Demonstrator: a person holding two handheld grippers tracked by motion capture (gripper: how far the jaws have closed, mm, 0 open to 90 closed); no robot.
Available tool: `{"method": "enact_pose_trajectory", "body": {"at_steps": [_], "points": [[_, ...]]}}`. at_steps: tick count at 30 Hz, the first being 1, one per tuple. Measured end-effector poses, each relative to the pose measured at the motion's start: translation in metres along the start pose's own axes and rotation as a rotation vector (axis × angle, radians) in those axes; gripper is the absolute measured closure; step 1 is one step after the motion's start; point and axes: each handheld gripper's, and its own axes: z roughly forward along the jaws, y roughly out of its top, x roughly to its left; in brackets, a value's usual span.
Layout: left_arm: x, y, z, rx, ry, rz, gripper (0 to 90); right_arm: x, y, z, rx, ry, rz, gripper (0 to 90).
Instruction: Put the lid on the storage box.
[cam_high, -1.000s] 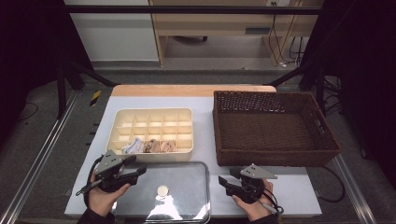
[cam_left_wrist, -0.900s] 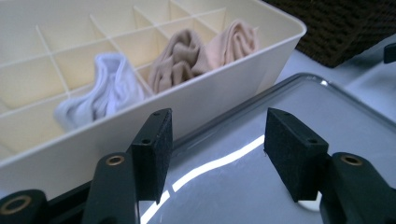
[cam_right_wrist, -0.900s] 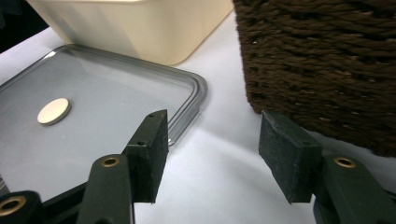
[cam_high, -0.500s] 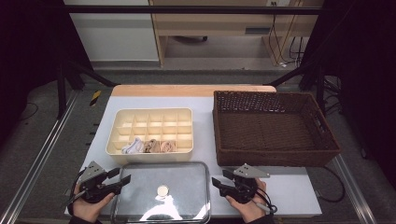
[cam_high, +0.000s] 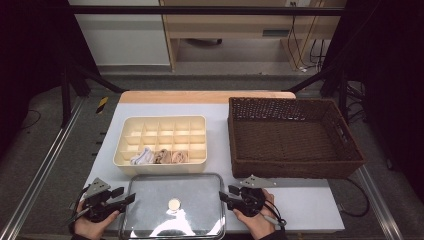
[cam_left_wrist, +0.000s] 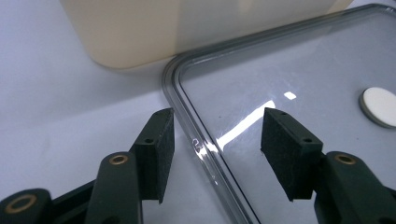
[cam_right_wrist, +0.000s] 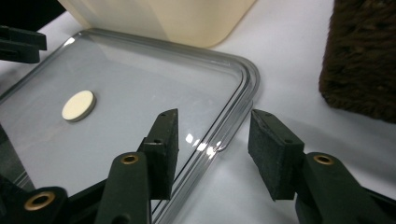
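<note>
A: Left gripper (cam_left_wrist: 217, 135), what state?

B: Jaws stand wide apart, nothing held. The left rim of the clear rectangular plastic lid with rounded corners (cam_left_wrist: 299, 70) runs up betw. them; one jaw is over the white table top (cam_left_wrist: 60, 102), the other over the lid. No contact that I can see.

A: And the right gripper (cam_right_wrist: 212, 144)?

B: Same: jaws wide apart, nothing held. They straddle the lid's right rim near its corner, one jaw over the lid (cam_right_wrist: 140, 79), one over the table.

A: Where is the lid itself?

B: Flat on the table, betw. the two grippers (cam_high: 112, 200) (cam_high: 231, 196) in the high view. It (cam_high: 172, 220) has a small round white knob (cam_high: 174, 203) at its centre.

A: What is around the lid?

B: Just behind it, the cream plastic box with many small compartments (cam_high: 161, 136); the row nearest the lid holds some rolled fabric pieces (cam_high: 159, 156), white and beige. Behind-right of the lid, a dark brown woven wicker basket (cam_high: 292, 167), near but apart.
</note>
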Motion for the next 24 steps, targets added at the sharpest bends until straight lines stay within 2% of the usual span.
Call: {"method": "enact_pose_trajectory", "body": {"at_steps": [5, 11, 18, 24], "points": [[-0.003, -0.002, 0.005, 0.037, -0.001, 0.008, 46.2, 0.001, -0.001, 0.009, 0.032, -0.005, 0.017, 53.9], [-0.004, -0.003, 0.005, 0.037, -0.005, 0.011, 47.9, 0.002, -0.001, 0.016, 0.041, 0.001, 0.039, 53.6], [-0.007, -0.005, 0.005, 0.038, 0.002, 0.018, 47.3, 0.004, 0.0, 0.018, 0.041, -0.01, 0.064, 53.6], [-0.007, -0.005, 0.005, 0.039, 0.007, 0.022, 48.4, 0.0, 0.001, 0.018, 0.029, 0.008, 0.129, 54.3]]}}
